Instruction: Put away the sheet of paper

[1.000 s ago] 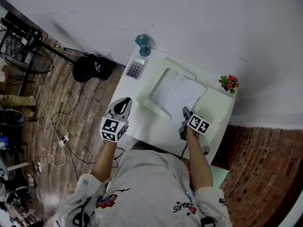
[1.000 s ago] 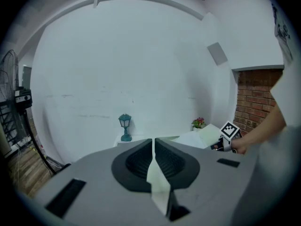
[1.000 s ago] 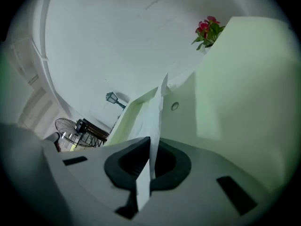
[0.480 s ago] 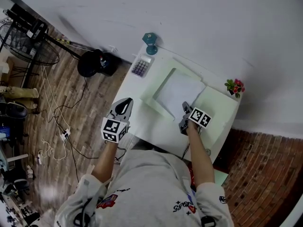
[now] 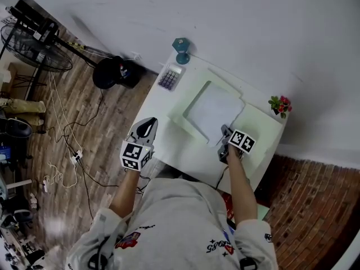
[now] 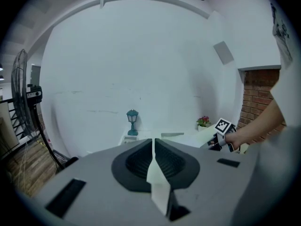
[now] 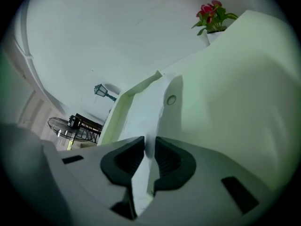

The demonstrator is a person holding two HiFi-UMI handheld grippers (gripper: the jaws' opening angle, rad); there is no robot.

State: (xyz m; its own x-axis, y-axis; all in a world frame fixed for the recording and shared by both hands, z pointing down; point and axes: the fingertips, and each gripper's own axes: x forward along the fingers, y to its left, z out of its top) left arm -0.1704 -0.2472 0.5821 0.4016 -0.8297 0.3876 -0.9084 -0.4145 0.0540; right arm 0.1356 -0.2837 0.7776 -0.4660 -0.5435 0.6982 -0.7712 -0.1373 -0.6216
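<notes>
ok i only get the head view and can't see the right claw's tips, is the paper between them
Observer: Yes. The right gripper view shows the sheet of paper running between the jaws of the right claw, which are opening.
Operator: and the left claw, got anything in it
Observer: No. The left gripper view shows the left claw shut with nothing between its jaws.
Operator: anything near the paper's edge i should know
Observer: A round snap on the open green folder sits just beside the paper's edge.
</notes>
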